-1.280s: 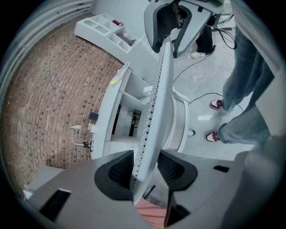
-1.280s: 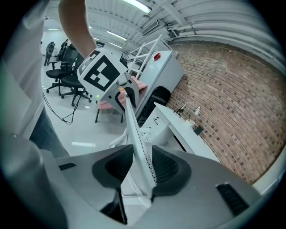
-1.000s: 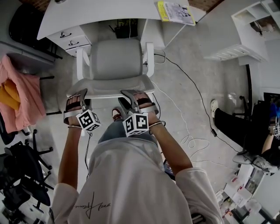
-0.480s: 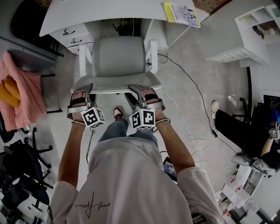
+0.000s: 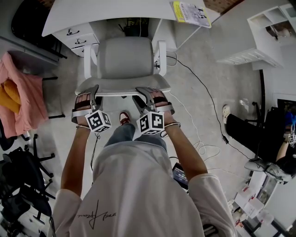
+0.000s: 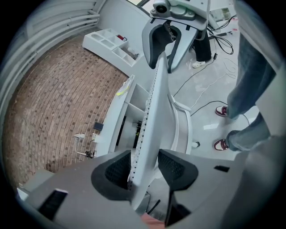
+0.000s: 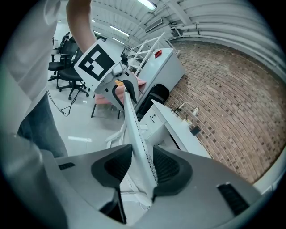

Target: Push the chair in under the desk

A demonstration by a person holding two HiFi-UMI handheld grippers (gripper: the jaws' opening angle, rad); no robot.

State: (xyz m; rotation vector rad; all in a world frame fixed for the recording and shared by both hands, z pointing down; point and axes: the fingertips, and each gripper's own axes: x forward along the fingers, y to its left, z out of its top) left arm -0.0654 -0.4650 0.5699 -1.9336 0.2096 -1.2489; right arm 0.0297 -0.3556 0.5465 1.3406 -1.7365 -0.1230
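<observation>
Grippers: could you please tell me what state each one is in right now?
Left gripper: opening, with the chair back between its jaws.
Right gripper: open, jaws loosely astride the chair back.

Head view overhead, gripper views share chair (image 5: 125, 60)

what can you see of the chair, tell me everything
The chair is a light grey office chair with a padded seat, white armrests and a thin backrest perforated along its edge. It stands upright facing the white desk, seat front at the desk's edge. The backrest's top edge sits between the jaws of the left gripper, which are opening, and of the right gripper, whose pads look loose.
</observation>
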